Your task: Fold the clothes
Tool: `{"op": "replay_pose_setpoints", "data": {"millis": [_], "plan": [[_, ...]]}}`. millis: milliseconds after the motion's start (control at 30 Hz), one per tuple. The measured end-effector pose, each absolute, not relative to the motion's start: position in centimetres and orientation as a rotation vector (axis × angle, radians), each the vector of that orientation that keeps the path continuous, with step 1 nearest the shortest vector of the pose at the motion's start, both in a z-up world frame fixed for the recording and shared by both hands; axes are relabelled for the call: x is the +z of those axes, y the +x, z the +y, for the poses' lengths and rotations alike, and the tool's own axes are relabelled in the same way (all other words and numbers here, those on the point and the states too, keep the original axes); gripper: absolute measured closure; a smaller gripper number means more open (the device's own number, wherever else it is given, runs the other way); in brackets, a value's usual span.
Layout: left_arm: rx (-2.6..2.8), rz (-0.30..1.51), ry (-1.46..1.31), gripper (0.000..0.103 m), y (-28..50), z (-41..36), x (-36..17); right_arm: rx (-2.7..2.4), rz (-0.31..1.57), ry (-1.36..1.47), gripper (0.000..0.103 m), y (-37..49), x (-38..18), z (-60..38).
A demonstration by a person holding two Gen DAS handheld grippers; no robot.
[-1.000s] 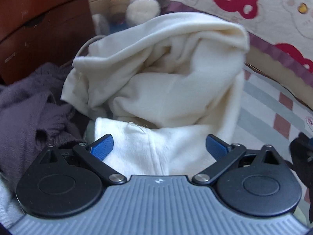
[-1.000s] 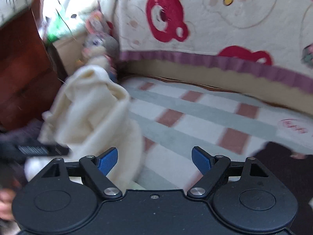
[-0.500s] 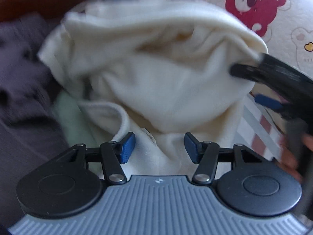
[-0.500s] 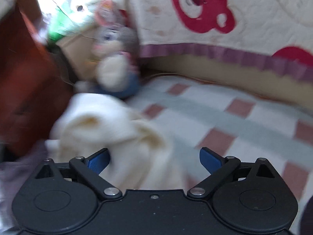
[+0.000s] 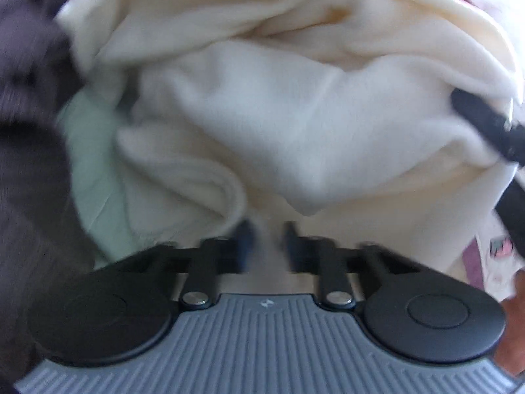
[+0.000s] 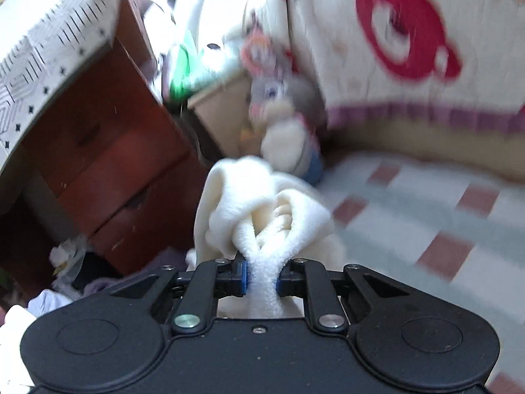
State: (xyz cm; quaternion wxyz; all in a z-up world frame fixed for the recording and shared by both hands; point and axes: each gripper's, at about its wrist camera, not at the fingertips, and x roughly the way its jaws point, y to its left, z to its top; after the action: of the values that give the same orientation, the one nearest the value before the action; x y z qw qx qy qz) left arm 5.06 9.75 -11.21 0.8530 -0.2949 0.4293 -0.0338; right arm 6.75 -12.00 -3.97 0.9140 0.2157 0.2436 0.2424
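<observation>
Nearest, right gripper (image 6: 261, 280) now closing, pinching a bunched fold of the cream garment (image 6: 262, 203) where a second ago it stood spread with nothing between; left gripper (image 5: 266, 241) also closing from wide, cream cloth between its blurred fingers, contact not clear. Means two holds nearly set, ready for lifting and spreading the garment, piled at the bed's left end. Farther off, open checked bed (image 6: 426, 216) right; brown drawers (image 6: 108, 164), stuffed toy (image 6: 282, 124) crowding left.

Cream fleece garment (image 6: 262, 197); pink-and-grey checked sheet (image 6: 426, 216); red-bear blanket (image 6: 403, 32).
</observation>
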Motion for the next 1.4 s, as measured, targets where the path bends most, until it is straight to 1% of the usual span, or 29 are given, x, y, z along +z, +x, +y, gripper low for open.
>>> {"op": "replay_pose_setpoints", "data": {"millis": [67,300,367,467,533,633,700,733,767,800,833,867,900,967,1000,1033,1100,1200,1267,1367,1400], "plan": [[-0.107,0.847,-0.571,0.095,4.8,8.5,-10.1,0.479,0.468,0.465,0.086,5.5,-2.8,-13.2],[-0.264,0.658,-0.445,0.097,3.6,3.2,-5.4,0.395,0.337,0.560,0.087,-0.1,-0.8,-17.2],[-0.336,0.603,-0.442,0.097,2.7,2.2,-3.3,0.346,0.271,0.583,0.087,-1.7,1.0,-18.6],[-0.444,0.479,-0.348,0.097,0.1,-1.4,0.7,0.264,0.168,0.593,0.087,-4.7,4.0,-21.3],[-0.549,0.448,-0.304,0.097,-1.3,-4.0,2.8,0.198,0.108,0.582,0.087,-7.1,6.1,-23.5],[-0.740,0.456,-0.231,0.097,-2.4,-8.7,4.6,0.030,0.051,0.535,0.087,-11.0,7.6,-26.7],[-0.860,0.502,-0.161,0.094,-3.0,-11.9,4.3,-0.160,0.075,0.497,0.087,-13.3,6.8,-29.4],[-0.904,0.527,-0.131,0.094,-3.3,-13.1,3.9,-0.273,0.104,0.466,0.087,-14.2,6.0,-30.8],[-0.931,0.546,-0.093,0.089,-3.8,-14.2,3.3,-0.405,0.182,0.403,0.086,-14.5,4.4,-32.2],[-0.934,0.558,-0.053,0.075,-4.2,-14.6,2.1,-0.537,0.264,0.340,0.086,-14.8,2.6,-33.7],[-0.933,0.573,-0.017,0.064,-4.5,-14.9,1.1,-0.663,0.374,0.290,0.086,-15.0,-0.2,-35.4],[-0.902,0.613,-0.021,0.052,-3.9,-14.2,0.4,-0.732,0.488,0.286,0.085,-15.3,-3.4,-37.2],[-0.870,0.653,-0.024,0.051,-3.4,-13.5,-0.4,-0.758,0.567,0.315,0.085,-15.8,-6.2,-38.5],[-0.805,0.732,-0.032,0.050,-2.4,-12.2,-1.8,-0.792,0.652,0.452,0.084,-18.0,-11.0,-40.4],[-0.771,0.773,-0.037,0.050,-1.8,-11.5,-2.5,-0.809,0.690,0.513,0.080,-19.1,-13.1,-41.3],[-0.726,0.821,-0.061,0.050,-0.9,-10.6,-3.8,-0.829,0.698,0.530,0.077,-19.6,-13.9,-41.5],[-0.655,0.897,-0.128,0.050,1.0,-9.2,-5.9,-0.868,0.713,0.559,0.076,-20.7,-15.5,-42.0],[-0.594,0.953,-0.218,0.049,2.7,-8.1,-7.3,-0.887,0.698,0.512,0.076,-20.4,-15.0,-42.1],[-0.586,0.956,-0.222,0.048,3.0,-8.4,-7.9,-0.878,0.663,0.491,0.076,-20.1,-14.1,-42.2],[-0.590,0.961,-0.227,0.042,3.0,-8.8,-8.5,-0.847,0.618,0.415,0.073,-19.4,-13.1,-41.4],[-0.597,0.969,-0.227,0.041,3.2,-9.1,-8.6,-0.819,0.602,0.395,0.071,-19.4,-12.6,-41.4]]}}
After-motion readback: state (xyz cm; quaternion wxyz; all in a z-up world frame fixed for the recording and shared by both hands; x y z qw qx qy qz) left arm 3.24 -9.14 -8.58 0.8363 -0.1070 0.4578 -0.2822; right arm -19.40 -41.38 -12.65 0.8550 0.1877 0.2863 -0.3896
